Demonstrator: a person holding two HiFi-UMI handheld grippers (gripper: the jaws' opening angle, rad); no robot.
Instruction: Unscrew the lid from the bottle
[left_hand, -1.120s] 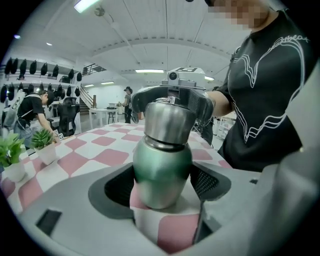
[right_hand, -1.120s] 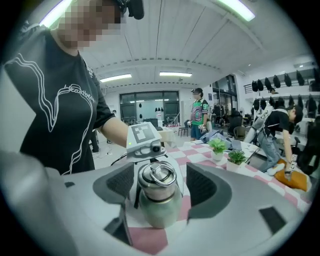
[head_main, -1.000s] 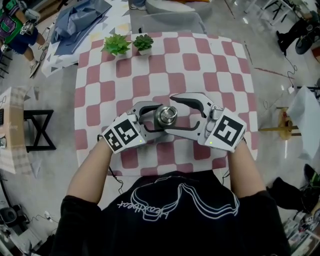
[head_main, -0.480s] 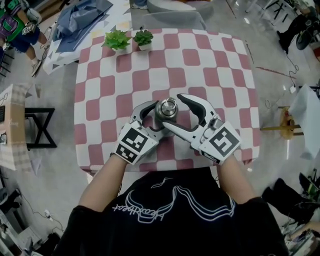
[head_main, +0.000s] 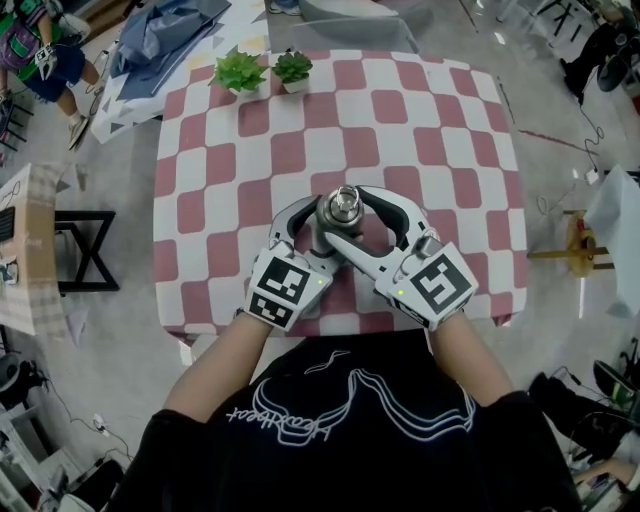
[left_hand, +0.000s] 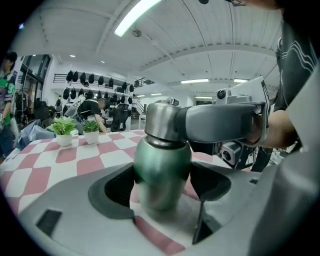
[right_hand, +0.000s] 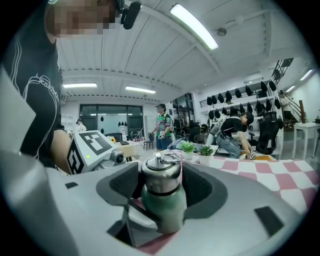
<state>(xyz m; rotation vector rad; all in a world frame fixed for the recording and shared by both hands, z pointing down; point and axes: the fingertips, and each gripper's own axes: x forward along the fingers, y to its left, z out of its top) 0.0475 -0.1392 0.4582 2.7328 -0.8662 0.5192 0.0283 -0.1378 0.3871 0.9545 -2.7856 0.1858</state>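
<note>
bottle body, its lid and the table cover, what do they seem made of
Bottle body: probably metal with a satin green coating; it shows a soft sheen. Lid: likely bare brushed steel, silver-grey with bright glints and a wire ring on top. Table cover: apparently cloth or vinyl, matte red-and-white check, no glare.

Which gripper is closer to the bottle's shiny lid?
Right. The right gripper has jaws that have just been closing onto the lid; the left gripper clamps the green bottle lower down.

No text reads clearly; a cursive word on the black shirt stays illegible.
</note>
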